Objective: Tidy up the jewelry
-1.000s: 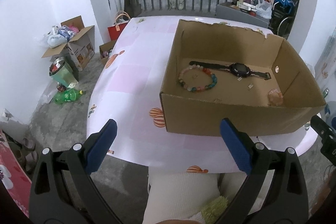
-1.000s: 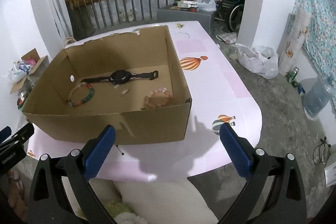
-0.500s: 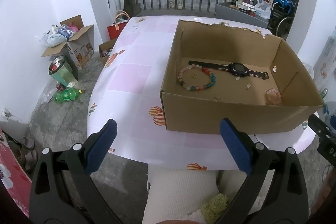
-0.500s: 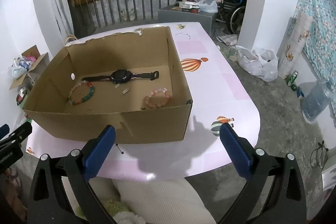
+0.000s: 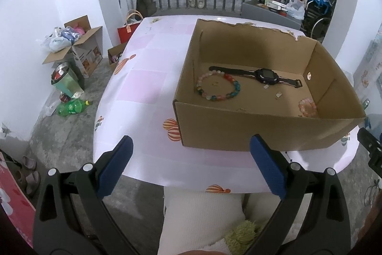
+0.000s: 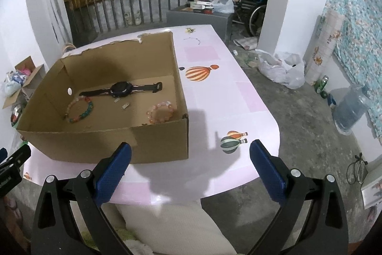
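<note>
On our left we see an open carton of bags [image 5: 74, 42] on the floor, and a green plastic bottle [image 5: 71, 107] lying near the table's edge. The pink table [image 5: 143, 92], printed with hot-air balloons, carries an open cardboard box [image 5: 262, 133] toward its near edge.

Our left gripper [image 5: 191, 161] hangs short of the table's near edge, its blue-padded fingers spread wide with nothing between them.

Inside the box, going left to right in the left wrist view, we find a multicoloured bead bracelet [image 5: 218, 86] lying flat near the left wall. Just behind it is a black watch [image 5: 265, 75] stretched out flat, its long axis running across the box from left wall toward right wall, one strap end touching the bracelet's far rim and the buckle end pointing to the right wall. Two tiny pale pieces [image 5: 278, 94] lie just in front of the watch. A pink bead bracelet [image 5: 308, 107] rests in the near right corner, partly hidden by the front wall.

Our right gripper [image 6: 190, 161] likewise hovers before the table's near edge, fingers wide apart and empty, in front of the box's right front corner. To its right, a balloon print [image 6: 232, 141] marks bare tablecloth, and a white plastic bag [image 6: 281, 68] lies on the floor beyond.
</note>
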The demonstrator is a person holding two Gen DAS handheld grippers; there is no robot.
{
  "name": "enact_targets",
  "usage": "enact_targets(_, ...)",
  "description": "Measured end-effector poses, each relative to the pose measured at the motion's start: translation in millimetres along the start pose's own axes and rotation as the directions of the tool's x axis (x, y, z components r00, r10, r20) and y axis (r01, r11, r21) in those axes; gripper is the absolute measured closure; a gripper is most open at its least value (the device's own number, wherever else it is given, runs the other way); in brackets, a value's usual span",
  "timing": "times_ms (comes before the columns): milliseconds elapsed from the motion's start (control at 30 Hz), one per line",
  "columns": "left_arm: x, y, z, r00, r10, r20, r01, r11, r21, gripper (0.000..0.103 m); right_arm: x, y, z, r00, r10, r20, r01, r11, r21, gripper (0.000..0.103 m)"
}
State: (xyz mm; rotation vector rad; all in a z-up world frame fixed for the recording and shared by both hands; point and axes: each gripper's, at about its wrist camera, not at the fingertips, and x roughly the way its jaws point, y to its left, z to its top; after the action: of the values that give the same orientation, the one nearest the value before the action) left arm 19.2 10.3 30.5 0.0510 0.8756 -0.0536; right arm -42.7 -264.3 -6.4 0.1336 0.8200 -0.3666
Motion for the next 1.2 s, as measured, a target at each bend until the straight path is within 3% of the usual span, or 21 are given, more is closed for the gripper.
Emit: enact_targets(1200,0.0,-3.8,-1.7,1.000,-0.008,0.009,0.008,1.000,-0.003,0.008,-3.9,7.2,2.1,0.999,0.035,-0.001,-0.035,0.998,-0.056,0.006)
